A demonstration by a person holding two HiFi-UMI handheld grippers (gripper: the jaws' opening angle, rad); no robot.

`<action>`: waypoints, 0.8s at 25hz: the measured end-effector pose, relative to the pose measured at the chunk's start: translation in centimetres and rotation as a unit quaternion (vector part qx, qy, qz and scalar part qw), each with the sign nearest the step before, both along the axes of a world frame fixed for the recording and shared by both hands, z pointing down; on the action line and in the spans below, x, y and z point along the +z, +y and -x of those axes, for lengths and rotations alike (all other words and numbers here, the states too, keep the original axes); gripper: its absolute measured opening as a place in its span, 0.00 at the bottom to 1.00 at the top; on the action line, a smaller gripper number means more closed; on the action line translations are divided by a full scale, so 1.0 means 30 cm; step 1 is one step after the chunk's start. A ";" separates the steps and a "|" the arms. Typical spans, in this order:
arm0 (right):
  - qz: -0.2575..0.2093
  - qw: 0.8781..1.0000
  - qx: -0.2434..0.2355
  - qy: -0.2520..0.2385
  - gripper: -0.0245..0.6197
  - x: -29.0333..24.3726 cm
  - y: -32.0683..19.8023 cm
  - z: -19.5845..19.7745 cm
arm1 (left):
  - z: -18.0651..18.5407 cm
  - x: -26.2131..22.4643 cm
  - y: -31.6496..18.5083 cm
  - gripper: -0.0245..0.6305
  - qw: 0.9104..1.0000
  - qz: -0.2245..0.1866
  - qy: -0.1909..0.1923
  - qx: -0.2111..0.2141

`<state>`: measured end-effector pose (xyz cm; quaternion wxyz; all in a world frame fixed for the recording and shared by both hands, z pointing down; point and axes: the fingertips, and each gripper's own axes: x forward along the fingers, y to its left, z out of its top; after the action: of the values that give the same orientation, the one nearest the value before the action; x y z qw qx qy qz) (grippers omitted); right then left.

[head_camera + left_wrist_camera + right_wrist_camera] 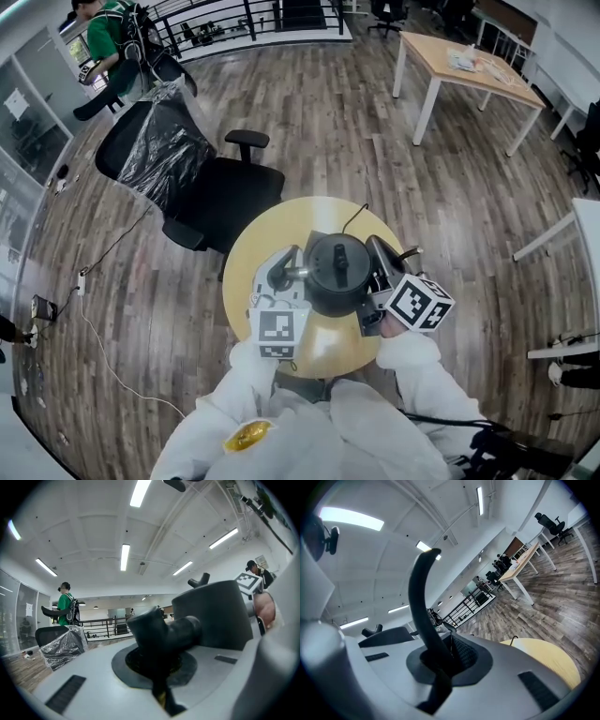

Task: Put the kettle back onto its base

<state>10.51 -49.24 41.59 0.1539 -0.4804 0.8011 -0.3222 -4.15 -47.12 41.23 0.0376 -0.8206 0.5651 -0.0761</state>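
On the round table (253, 239), near side: kettle (337, 267) held from 2 sides.
Head view: the black kettle sits mid-table between the left tongs (284, 275) and right tongs (380, 270). A dark corner (313, 241) at its far left may be the base, though I cannot tell if the kettle is seated on it. Left gripper view: those tongs are clamped on a stubby dark spout (164, 630). Right gripper view: these tongs pinch the curved handle (417, 597). The kettle is likely rigid, smooth, and heavy if filled, so carry it by the handle and steady it at the spout.
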 end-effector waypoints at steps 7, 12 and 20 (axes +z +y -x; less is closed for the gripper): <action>-0.007 1.000 0.024 -0.013 0.06 0.066 -0.094 -0.018 | -0.013 0.049 -0.114 0.04 1.000 -0.023 -0.010 0.015; -0.005 0.999 0.033 -0.013 0.06 0.131 -0.176 -0.017 | -0.006 0.114 -0.206 0.04 0.999 -0.028 -0.008 0.013; -0.008 1.000 0.025 -0.007 0.06 0.257 -0.318 0.023 | 0.041 0.255 -0.344 0.04 1.000 -0.019 -0.008 -0.013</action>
<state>9.82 -58.78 49.28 0.1711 -0.4967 0.7903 -0.3152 -5.39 -57.44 48.89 0.0568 -0.8117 0.5768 -0.0727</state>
